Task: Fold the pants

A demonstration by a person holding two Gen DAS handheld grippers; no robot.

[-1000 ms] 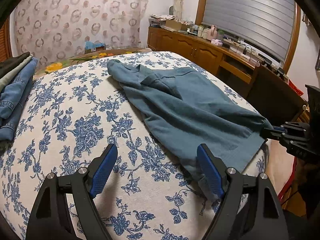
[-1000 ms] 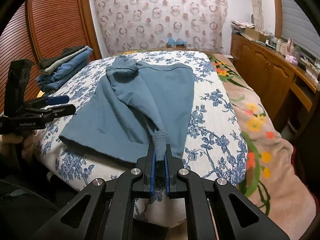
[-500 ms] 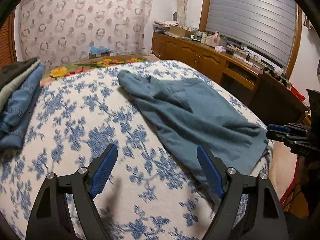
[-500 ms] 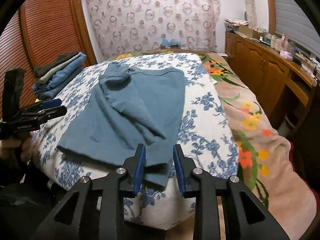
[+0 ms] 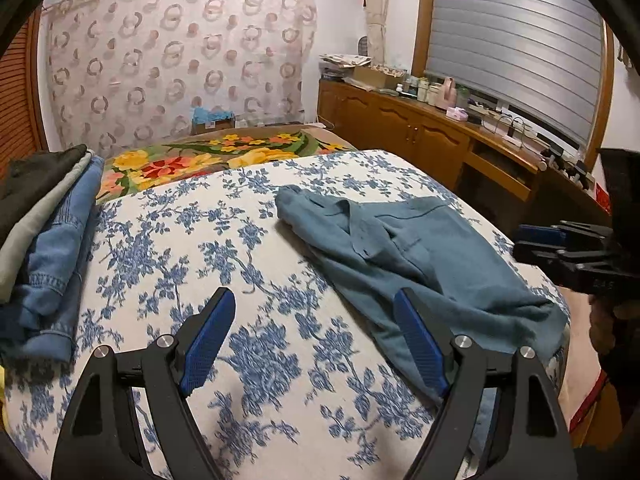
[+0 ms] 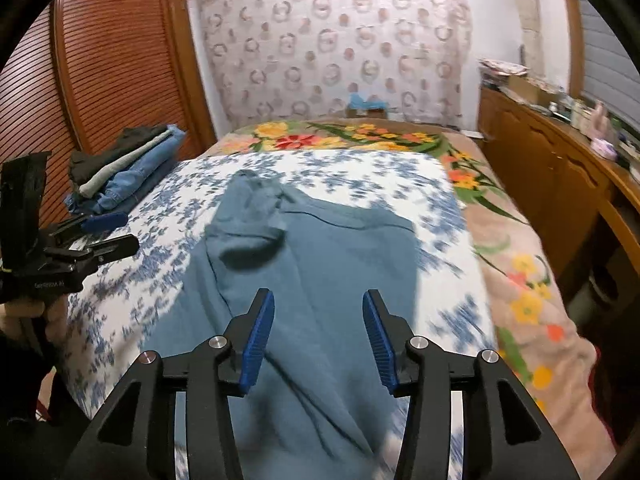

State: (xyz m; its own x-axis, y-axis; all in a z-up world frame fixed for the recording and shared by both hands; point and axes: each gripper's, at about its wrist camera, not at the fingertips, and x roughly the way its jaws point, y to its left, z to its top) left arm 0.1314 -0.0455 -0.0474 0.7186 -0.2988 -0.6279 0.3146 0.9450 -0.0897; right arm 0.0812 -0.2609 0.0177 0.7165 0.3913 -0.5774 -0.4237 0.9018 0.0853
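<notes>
Loosely spread teal pants (image 6: 320,264) on floral bedspread (image 5: 168,248), both claws clear.

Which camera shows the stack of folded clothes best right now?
The left wrist view: the stack of folded clothes sits close and sharp at the frame's left, though its left side is cut off. The right wrist view shows the whole stack, but farther away and smaller.

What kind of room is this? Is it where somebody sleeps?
Most likely a bedroom. There is a bed with a flowery cover, a stack of folded clothes on it, and teal pants spread out, beside a wooden sideboard.
</notes>
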